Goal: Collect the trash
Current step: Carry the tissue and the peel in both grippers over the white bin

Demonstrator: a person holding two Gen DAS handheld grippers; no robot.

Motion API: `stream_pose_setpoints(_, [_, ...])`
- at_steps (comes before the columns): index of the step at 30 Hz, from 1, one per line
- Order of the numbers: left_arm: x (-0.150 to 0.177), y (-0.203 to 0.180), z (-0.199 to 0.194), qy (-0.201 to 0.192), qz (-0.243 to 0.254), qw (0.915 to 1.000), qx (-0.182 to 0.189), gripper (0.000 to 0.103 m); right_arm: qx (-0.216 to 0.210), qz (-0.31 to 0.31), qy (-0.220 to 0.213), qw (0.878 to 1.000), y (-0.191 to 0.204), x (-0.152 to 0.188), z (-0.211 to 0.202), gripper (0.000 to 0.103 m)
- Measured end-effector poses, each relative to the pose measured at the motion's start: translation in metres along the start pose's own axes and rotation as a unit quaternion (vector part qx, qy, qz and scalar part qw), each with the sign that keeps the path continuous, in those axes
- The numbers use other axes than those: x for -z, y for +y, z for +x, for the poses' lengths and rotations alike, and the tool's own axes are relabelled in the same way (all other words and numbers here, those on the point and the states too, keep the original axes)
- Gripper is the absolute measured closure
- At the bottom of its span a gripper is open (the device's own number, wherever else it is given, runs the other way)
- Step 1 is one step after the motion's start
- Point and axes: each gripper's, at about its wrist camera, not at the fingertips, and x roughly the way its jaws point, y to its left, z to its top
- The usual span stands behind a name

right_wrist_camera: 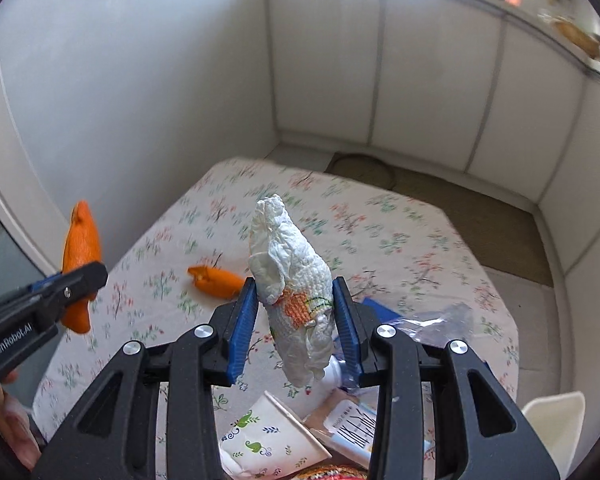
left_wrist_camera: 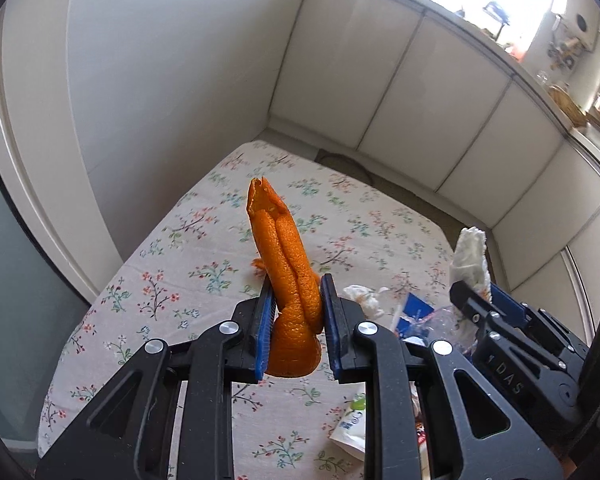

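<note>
Gripping curled orange peel (left_wrist_camera: 288, 280) — pebbled, bright

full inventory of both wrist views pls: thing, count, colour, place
orange peel: 1, orange, clamped in the left gripper, off the table
second peel piece: 1, orange, lying on the tablecloth
paper towel wad: 1, white with an orange print, clamped in the right gripper
crumpled tissue: 1, white, on the table beyond the left gripper
paper cup: 1, white with green print, on its side at the near edge
clear plastic wrapper: 1, transparent, right side of the table
tablecloth: 1, pale floral, covers the table
left gripper: black, blue pads, shut on peel
right gripper: black, blue pads, shut on towel
</note>
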Motion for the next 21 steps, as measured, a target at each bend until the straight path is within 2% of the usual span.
stream_pose_setpoints(11, [0.012, -0.037, -0.023, -0.033, 0.049, 0.9980, 0.020, 0.081, 0.074, 0.046, -0.079, 0.993, -0.037, 0.021, -0.060, 0.065])
stream_pose_setpoints(21, [0.029, -0.072, -0.024, -0.035, 0.084, 0.9950, 0.042, 0.081, 0.127, 0.069, -0.096, 0.985, -0.080, 0.044, -0.097, 0.064])
